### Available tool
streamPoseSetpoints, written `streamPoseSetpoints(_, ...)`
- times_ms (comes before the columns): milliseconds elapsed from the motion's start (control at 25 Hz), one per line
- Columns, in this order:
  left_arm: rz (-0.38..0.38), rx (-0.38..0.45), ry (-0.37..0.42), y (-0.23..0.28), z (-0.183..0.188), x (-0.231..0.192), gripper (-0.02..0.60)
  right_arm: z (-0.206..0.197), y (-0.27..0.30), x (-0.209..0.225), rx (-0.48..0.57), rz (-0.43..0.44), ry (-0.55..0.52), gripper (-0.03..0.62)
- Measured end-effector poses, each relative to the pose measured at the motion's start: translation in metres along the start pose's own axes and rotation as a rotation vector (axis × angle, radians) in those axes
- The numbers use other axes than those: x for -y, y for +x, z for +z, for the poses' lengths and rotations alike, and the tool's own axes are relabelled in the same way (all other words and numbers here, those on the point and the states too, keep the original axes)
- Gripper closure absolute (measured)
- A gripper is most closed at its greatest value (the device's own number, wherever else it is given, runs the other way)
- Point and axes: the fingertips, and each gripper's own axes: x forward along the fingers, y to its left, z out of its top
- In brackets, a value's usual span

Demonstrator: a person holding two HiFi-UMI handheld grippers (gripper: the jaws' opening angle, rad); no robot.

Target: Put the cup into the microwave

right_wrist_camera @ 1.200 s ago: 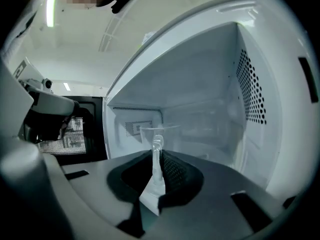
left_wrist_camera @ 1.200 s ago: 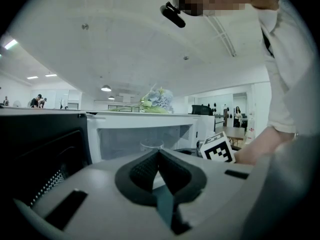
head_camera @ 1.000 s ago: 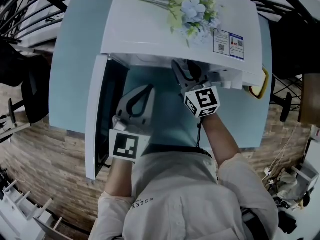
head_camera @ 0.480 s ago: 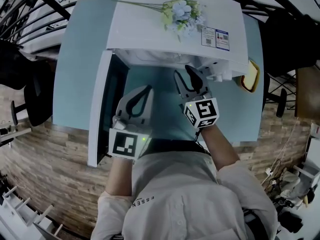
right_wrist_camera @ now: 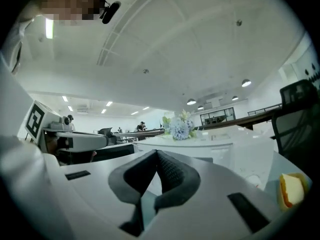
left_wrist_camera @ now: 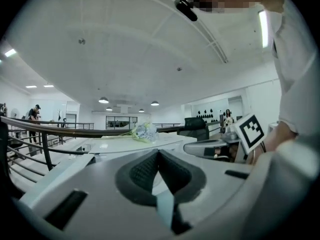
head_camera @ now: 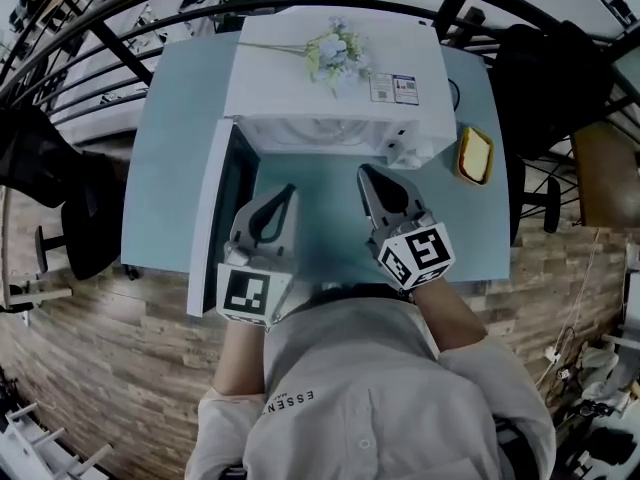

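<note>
The white microwave (head_camera: 335, 88) stands on the light blue table (head_camera: 170, 138), its door (head_camera: 205, 230) swung open to the left. I see no cup in any view, and the microwave's top hides its inside. My left gripper (head_camera: 288, 192) hovers in front of the opening, shut with nothing in it. My right gripper (head_camera: 364, 172) floats beside it, also shut and empty. In the left gripper view the pads (left_wrist_camera: 158, 153) meet at the tips. The right gripper view shows its jaws touching too, with the microwave (right_wrist_camera: 210, 151) beyond them.
A bunch of artificial flowers (head_camera: 332, 48) lies on the microwave's top. A yellow object (head_camera: 475, 155) sits on the table right of the microwave. Dark chairs (head_camera: 540, 78) stand around the table and a curved railing (head_camera: 120, 28) runs behind it.
Both grippers drew back from the microwave toward the person and rose. The right gripper came out of the opening, and its jaws went from apart to shut.
</note>
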Motion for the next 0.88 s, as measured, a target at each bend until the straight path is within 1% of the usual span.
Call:
streamPoseSetpoints(80,0.001,0.023,0.017,-0.006,0.013,0.003,0.581,0.018,-0.008,-0.007,0.026,0.017,-0.024,0.577)
streamPoseSetpoints(160,0.008,0.039,0.024,-0.012,0.024,0.005,0.581,0.030,-0.016,-0.011,0.027,0.018,-0.052,0.578)
streamPoseSetpoints(320,0.001,0.046,0.089,-0.017,0.029,0.002,0.581,0.047,-0.027,-0.012,0.031,-0.001,-0.083,0.579)
streamPoseSetpoints(480,0.015,0.064,0.088,-0.019,0.035,-0.004,0.581,0.056,-0.032,-0.010,0.060,-0.006,-0.122,0.579)
streamPoseSetpoints(680,0.023,0.065,0.097,-0.021,0.039,-0.009,0.581,0.057,-0.032,-0.006,0.056,-0.028,-0.140,0.579)
streamPoseSetpoints(880,0.041,0.061,0.071,-0.022,0.039,-0.019,0.581,0.067,-0.029,-0.012,0.067,-0.015,-0.196,0.579)
